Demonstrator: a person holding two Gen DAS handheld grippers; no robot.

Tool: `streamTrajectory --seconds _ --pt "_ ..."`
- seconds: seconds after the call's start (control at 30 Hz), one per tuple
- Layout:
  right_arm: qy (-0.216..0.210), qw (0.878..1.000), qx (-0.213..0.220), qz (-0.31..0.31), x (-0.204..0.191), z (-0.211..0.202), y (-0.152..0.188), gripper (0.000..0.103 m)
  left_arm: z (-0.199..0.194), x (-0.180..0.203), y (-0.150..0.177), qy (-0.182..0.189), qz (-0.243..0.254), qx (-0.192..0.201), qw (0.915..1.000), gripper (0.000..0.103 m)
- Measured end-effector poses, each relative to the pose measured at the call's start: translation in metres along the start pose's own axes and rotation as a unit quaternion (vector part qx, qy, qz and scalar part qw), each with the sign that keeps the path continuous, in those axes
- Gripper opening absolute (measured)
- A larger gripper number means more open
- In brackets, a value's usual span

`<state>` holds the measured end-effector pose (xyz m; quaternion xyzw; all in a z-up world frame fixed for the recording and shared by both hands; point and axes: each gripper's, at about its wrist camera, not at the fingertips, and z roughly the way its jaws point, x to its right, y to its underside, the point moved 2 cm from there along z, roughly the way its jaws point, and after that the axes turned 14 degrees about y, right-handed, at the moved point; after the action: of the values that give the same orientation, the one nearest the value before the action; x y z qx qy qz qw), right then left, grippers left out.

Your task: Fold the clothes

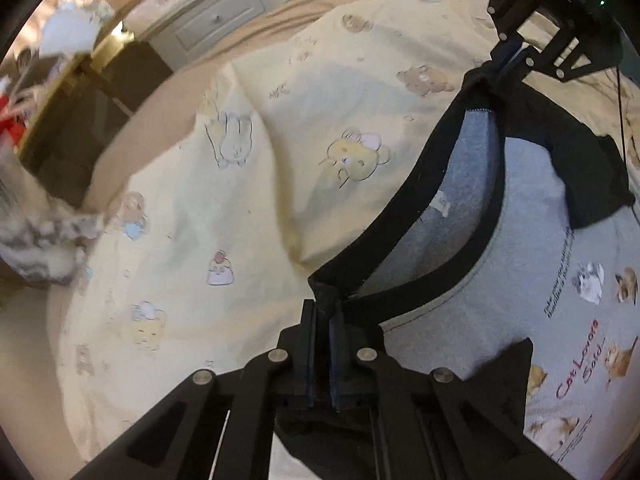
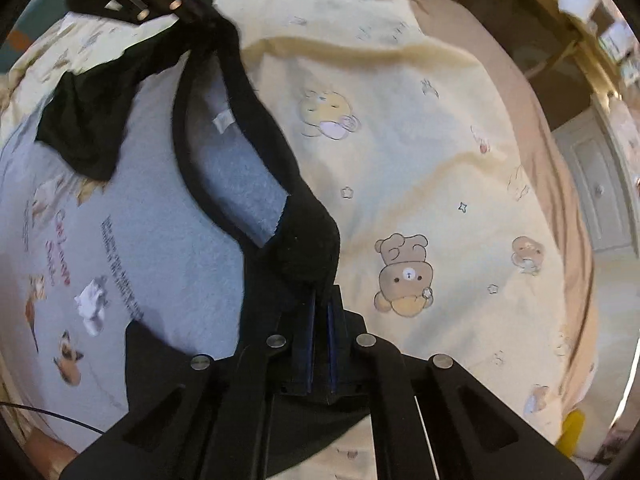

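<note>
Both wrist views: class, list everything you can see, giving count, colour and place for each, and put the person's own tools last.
T-shirt: one, grey with black neckband and sleeves, cat prints and red lettering, on the bed, collar lifted.
Bed cover: one, pale yellow with cartoon bears, beneath the shirt.
Under-sheet: one, tan, at the bed's edge.
Nightstand: one, pale, with a drawer, beyond the bed.
Fluffy item: one, grey-white, left edge; blurred.
Left gripper: black, shut on the neckband.
Right gripper: black, shut on the neckband's other end.

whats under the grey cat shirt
The grey shirt lies on a yellow bear-print blanket, showing all around it. Both grippers, left and right, pinch its black collar. What is directly beneath is covered.
</note>
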<state>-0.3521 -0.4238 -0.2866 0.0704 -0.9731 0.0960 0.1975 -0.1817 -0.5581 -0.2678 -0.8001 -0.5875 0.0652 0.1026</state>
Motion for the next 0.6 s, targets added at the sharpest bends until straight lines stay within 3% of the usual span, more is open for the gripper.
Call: streamTrajectory --seconds 0.13,0.4,0.5,0.6 --pt "0.017 1.000 0.008 0.000 -0.005 -0.026 -0.002 0.005 -0.025 0.019 -0.002 -0.013 0.007 0.004 0.9999 0.005" --pt "0.053 0.999 0.006 0.001 -0.022 -0.104 0.072 0.005 -0.068 0.066 0.006 -0.030 0.039 0.016 0.9987 0.005" --pt "0.072 0.997 0.014 0.020 -0.041 -0.136 0.089 0.005 -0.096 0.090 0.020 -0.041 0.028 0.048 0.9976 0.005" --pt "0.093 0.995 0.020 0.042 -0.066 -0.182 0.112 0.004 -0.128 0.126 0.042 -0.029 -0.002 0.097 0.9948 0.005"
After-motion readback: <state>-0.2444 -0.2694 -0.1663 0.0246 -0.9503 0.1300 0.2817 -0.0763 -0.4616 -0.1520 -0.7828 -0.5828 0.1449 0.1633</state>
